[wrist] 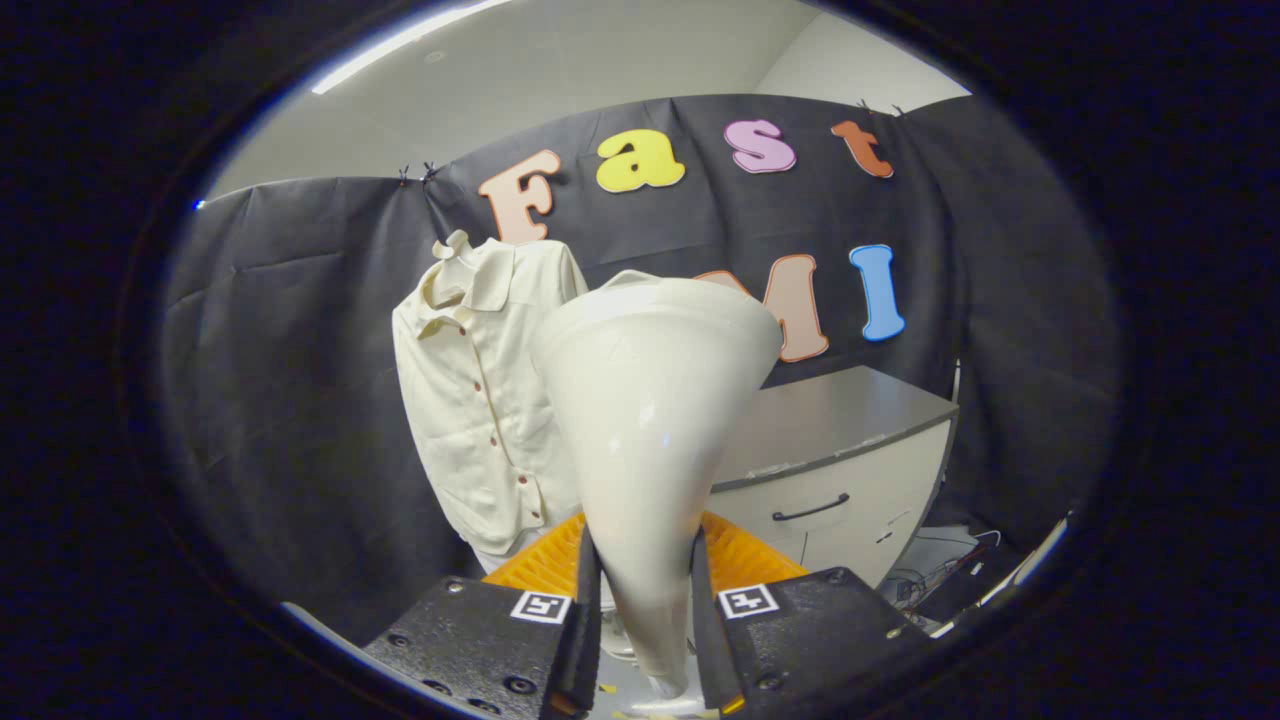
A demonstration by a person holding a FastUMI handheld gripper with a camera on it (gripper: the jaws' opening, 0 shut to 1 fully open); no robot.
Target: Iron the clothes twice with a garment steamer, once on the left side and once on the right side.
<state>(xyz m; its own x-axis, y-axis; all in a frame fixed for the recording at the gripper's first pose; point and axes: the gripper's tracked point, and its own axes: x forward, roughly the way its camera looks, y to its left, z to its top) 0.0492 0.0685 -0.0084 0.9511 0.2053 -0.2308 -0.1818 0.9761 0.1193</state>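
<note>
A cream button-up shirt (478, 400) hangs upright against the black booth wall, beyond the fingers and to their left. The garment steamer (645, 410), a cream cone-shaped head that widens away from me, stands up between the two fingers. My gripper (643, 590) is shut on the steamer's narrow handle, with both fingers pressing its sides. The steamer's wide head hides the shirt's right edge and points slightly to the right of the shirt. Whether the head touches the cloth cannot be told.
A white cabinet (850, 470) with a grey top and a dark drawer handle stands to the right of the shirt. Cables (940, 575) lie on the floor beside it. An orange ribbed piece (545, 565) sits just behind the fingers.
</note>
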